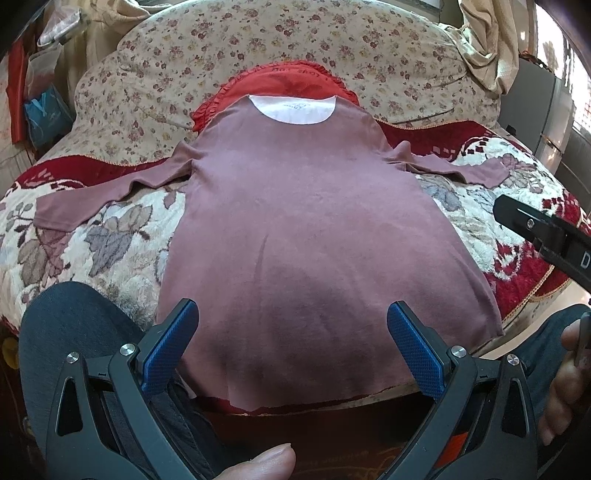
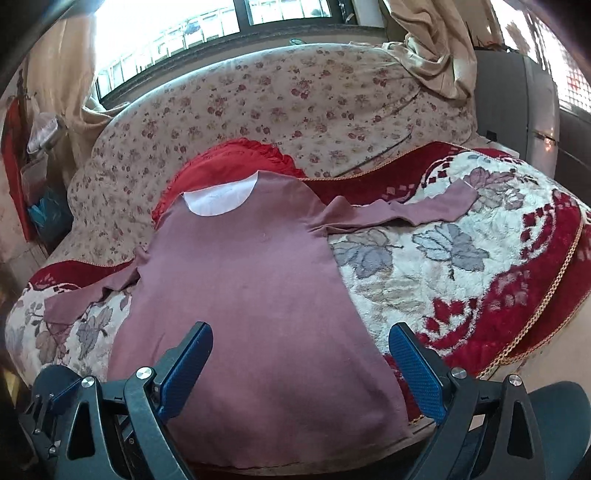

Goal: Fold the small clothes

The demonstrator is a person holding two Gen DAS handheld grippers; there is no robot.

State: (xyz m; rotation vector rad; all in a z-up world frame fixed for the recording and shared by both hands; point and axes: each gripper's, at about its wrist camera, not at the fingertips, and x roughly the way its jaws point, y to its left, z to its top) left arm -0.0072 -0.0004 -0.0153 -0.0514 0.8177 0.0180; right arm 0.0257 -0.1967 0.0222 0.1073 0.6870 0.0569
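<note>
A small mauve long-sleeved shirt lies flat and spread out on a flowered blanket, neckline far from me, both sleeves stretched out sideways. It also shows in the right wrist view. My left gripper is open and empty, hovering over the shirt's near hem. My right gripper is open and empty, over the shirt's lower right part. The right gripper's black body shows at the right edge of the left wrist view.
A red frilled cushion lies under the shirt's collar. Behind it stands a floral sofa back. The red-and-white blanket covers the seat. The person's denim-clad knee is at the lower left. A window is behind.
</note>
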